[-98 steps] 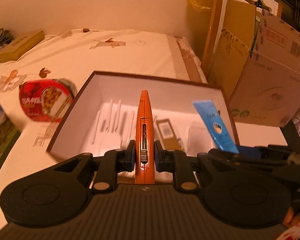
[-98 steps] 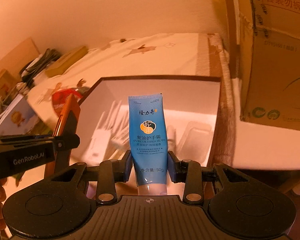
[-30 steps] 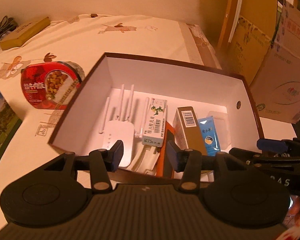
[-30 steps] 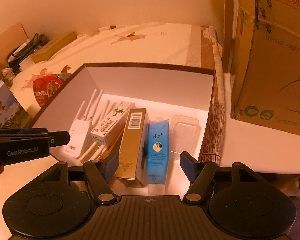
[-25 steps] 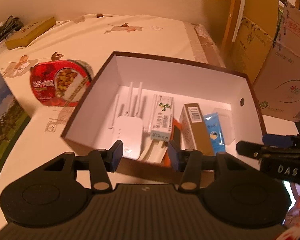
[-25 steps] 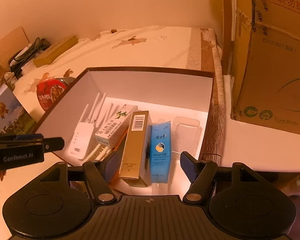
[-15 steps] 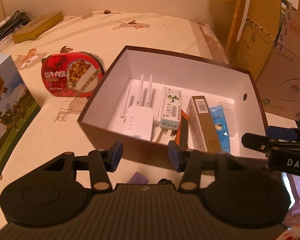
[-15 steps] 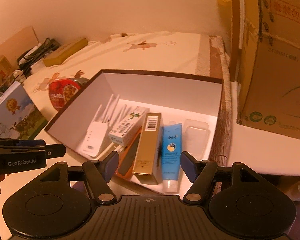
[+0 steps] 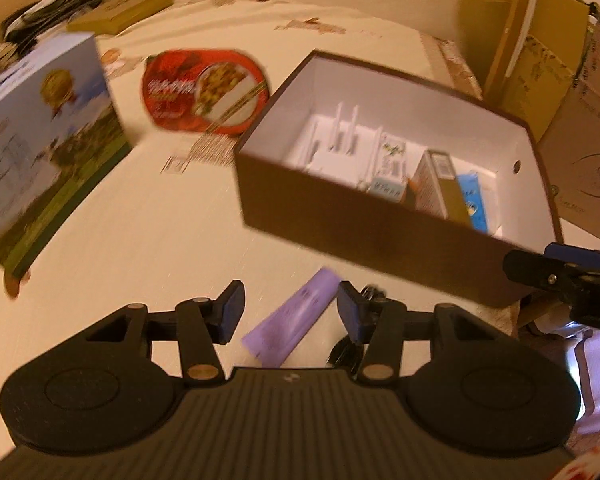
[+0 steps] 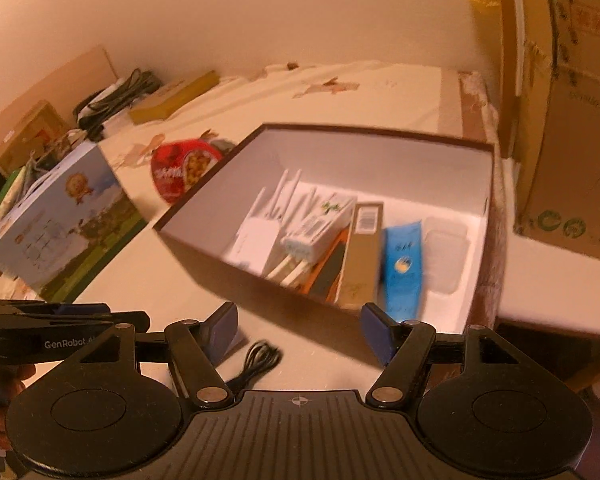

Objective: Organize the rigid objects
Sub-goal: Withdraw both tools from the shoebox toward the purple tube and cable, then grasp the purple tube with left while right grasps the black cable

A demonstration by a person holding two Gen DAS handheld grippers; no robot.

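Observation:
A brown box with a white inside (image 9: 380, 216) (image 10: 260, 284) stands on the table. In it lie a white router (image 10: 260, 236), a white carton (image 10: 320, 220), an orange cutter (image 10: 328, 260), a gold carton (image 10: 362, 252), a blue tube (image 10: 404, 264) and a clear case (image 10: 446, 248). My left gripper (image 9: 290, 310) is open and empty above a purple tube (image 9: 296, 320) on the table in front of the box. My right gripper (image 10: 300, 328) is open and empty, above a coiled black cable (image 10: 256, 360) near the box's front wall.
A red round food tub (image 9: 204, 88) (image 10: 184, 168) lies left of the box. A large blue-green picture carton (image 9: 40, 152) (image 10: 60, 216) stands further left. Cardboard boxes (image 10: 564, 120) rise on the right. A flat tan box (image 9: 120, 8) and cables lie at the back.
Both grippers have pulled back and away from the box. The purple tube and the black cable have come into view under them. The items in the box stay put.

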